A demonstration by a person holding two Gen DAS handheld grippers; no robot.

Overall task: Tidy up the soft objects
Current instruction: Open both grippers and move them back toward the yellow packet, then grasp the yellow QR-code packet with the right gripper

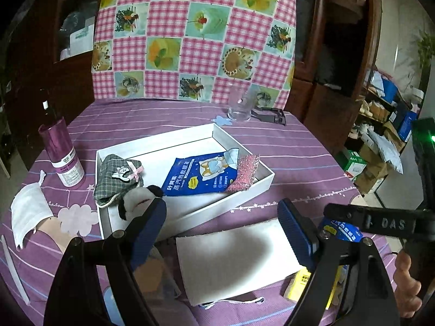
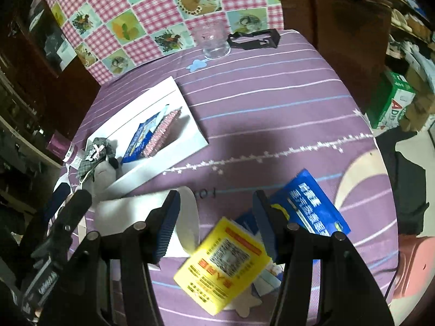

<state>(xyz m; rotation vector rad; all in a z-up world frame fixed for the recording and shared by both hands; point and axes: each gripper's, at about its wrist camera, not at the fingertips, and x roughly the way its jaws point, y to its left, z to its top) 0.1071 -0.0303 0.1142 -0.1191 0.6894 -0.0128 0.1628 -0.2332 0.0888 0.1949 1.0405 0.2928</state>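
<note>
Left tongs (image 1: 223,231), lower centre of the left wrist view: jaws wide, nothing between the pads, poised over a white foam sheet (image 1: 233,260) that lies on the purple striped cloth (image 1: 285,149). Above them, at centre, a white box (image 1: 190,163) already contains a plaid pouch (image 1: 117,179), a blue packet (image 1: 201,176) and a pink glittery pad (image 1: 244,174); a plush panda (image 1: 136,198) rests at the box's lower left corner, just beside the left pad. A face mask (image 1: 30,214) lies outside the box at left. Right tongs (image 2: 216,222), lower centre of the right wrist view: jaws partly open and empty, above a yellow packet (image 2: 225,266), with a second blue packet (image 2: 312,209) to the right. Judged progress: partly done, since three or four soft items are boxed, while the foam sheet, both loose packets and the mask remain to be gathered.
</note>
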